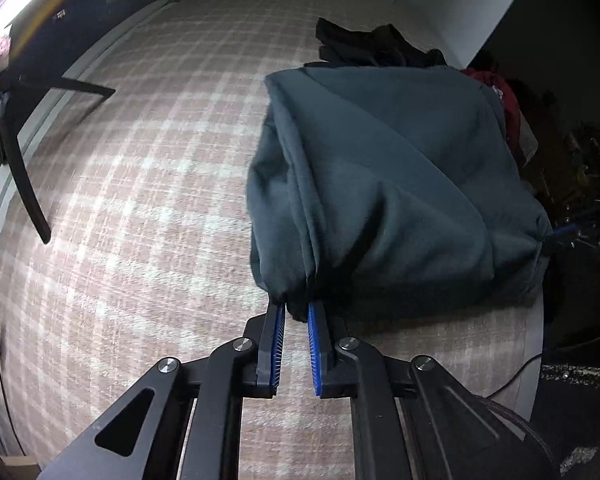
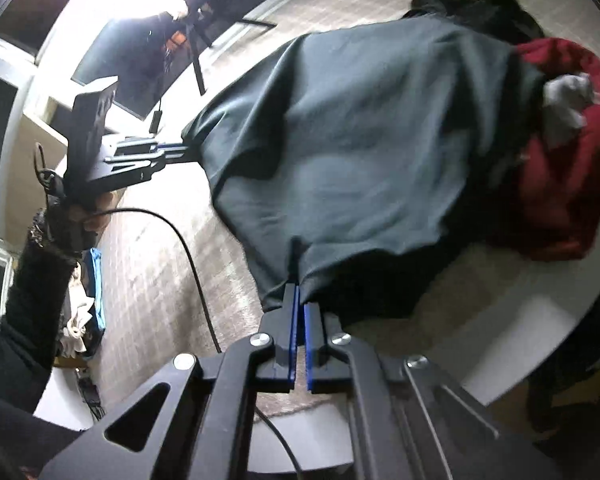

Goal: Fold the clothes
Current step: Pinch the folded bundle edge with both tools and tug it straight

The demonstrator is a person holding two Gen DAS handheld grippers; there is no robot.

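Both grippers — left gripper (image 1: 296, 312), right gripper (image 2: 300, 300) — pinch the near hem corners of the grey-green garment (image 1: 388, 168) on the plaid-covered table (image 1: 140, 200); folding looks barely begun — red garment (image 2: 560, 184) and black garment (image 2: 480, 12) wait at the far edge.

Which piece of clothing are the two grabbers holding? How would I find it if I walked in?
Look for the table with the pink checked cloth; the clothes sit at one end. The grey-blue garment lies in front, pinched at its near edge by the left gripper and the right gripper. It is the biggest piece, unlike the black clothes behind and the red garment beside it.
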